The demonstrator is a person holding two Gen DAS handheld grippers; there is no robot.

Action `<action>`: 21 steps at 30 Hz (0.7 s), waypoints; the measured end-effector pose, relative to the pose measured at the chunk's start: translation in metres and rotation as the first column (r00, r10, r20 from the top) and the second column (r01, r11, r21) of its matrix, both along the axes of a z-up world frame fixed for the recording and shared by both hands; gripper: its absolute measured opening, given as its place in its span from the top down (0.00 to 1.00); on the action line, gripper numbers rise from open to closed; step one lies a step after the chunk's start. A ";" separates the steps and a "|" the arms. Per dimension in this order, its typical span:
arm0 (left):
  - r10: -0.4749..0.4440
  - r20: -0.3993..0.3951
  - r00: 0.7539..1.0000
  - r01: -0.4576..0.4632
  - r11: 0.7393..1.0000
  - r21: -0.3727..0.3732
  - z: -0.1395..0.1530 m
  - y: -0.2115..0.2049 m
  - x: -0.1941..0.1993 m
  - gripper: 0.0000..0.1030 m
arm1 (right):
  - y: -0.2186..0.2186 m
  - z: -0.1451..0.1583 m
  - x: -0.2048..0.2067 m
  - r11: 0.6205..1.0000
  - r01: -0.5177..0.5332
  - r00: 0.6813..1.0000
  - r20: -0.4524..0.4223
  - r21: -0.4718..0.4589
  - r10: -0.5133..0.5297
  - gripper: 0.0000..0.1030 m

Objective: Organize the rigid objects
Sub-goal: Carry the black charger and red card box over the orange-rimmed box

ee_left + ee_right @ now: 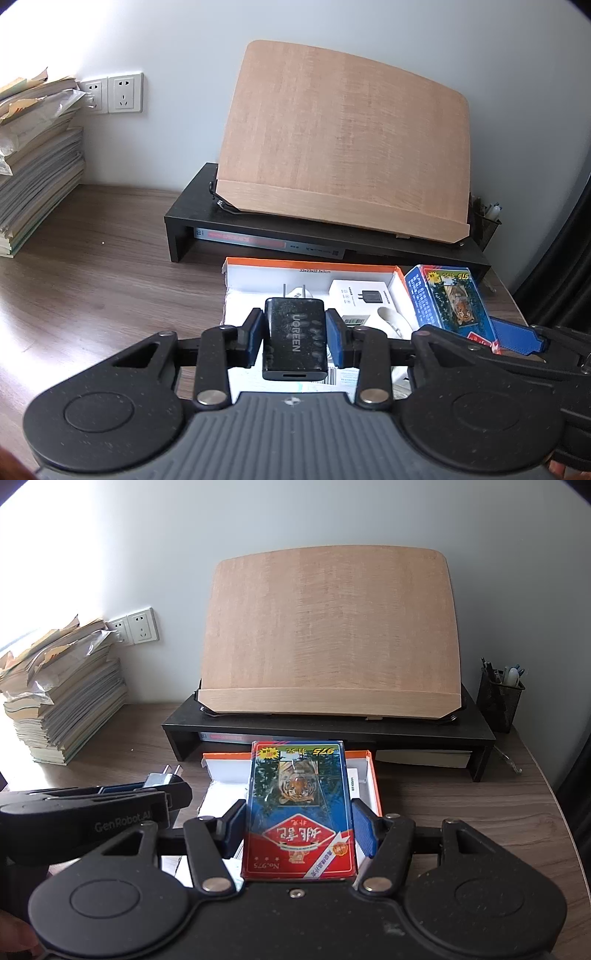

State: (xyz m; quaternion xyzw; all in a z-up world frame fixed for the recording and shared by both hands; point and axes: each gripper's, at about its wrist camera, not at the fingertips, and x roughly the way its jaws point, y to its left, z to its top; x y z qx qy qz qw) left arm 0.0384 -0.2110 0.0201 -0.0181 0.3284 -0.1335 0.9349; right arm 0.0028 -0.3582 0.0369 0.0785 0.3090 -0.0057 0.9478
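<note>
Looks like the sorting is midway. Nearest, a glossy black charger (294,338) with rounded edges is pinched between the blue pads of the left gripper (294,341), held above the box. A slick, cellophane-wrapped blue-and-red card pack (300,812) is clamped flat in the right gripper (300,829). Just past them, an open white cardboard box (258,286) with an orange rim is already loaded with a small white carton (360,291) and other bits. Both held items probably remain to be dropped in. Farther back, a smooth wooden board (343,140) is propped on a matte black shelf (184,218).
</note>
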 end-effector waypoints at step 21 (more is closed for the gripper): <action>0.000 -0.007 1.000 0.000 1.000 -0.006 -0.003 0.008 0.007 0.64 | 0.006 -0.006 0.008 1.000 -0.004 1.000 -0.026 -0.006 0.004 0.31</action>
